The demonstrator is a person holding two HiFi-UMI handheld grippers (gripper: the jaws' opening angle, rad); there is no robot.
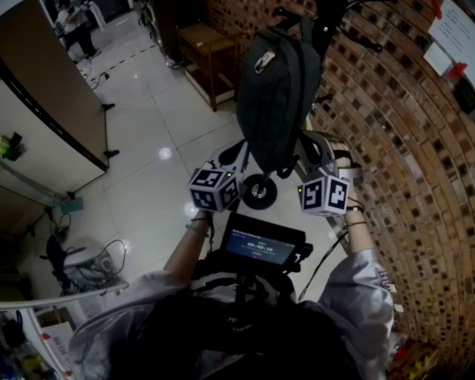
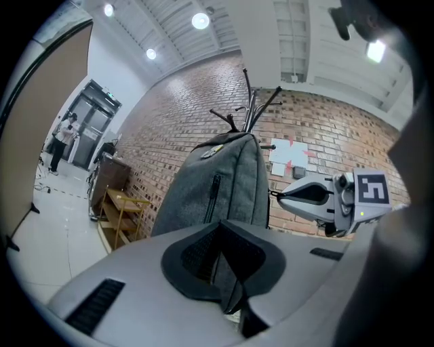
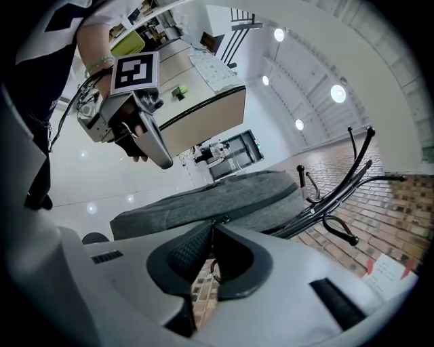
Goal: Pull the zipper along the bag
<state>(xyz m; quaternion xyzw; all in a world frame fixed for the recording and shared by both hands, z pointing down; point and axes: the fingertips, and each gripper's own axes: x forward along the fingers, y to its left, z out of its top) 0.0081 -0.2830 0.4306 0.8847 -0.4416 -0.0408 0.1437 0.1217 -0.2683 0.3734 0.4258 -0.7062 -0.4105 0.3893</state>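
Note:
A dark grey backpack [image 1: 278,82] hangs from a black coat rack [image 1: 326,22] in front of a brick wall. My left gripper [image 1: 241,157] is at the bag's lower left and my right gripper [image 1: 306,148] at its lower right. In the left gripper view the gripper [image 2: 218,254] is shut on a fold of the bag's [image 2: 217,183] fabric. In the right gripper view the gripper [image 3: 211,254] is shut on the zipper pull [image 3: 220,221], where the zipper line runs along the bag [image 3: 224,196]. A small metal ring shows below the pads.
The brick wall [image 1: 401,133] stands close on the right. A wooden shelf [image 1: 208,48] is behind the bag on the left. The rack's round base [image 1: 260,191] sits on the glossy floor under the bag. A screen device [image 1: 260,245] hangs at the person's chest.

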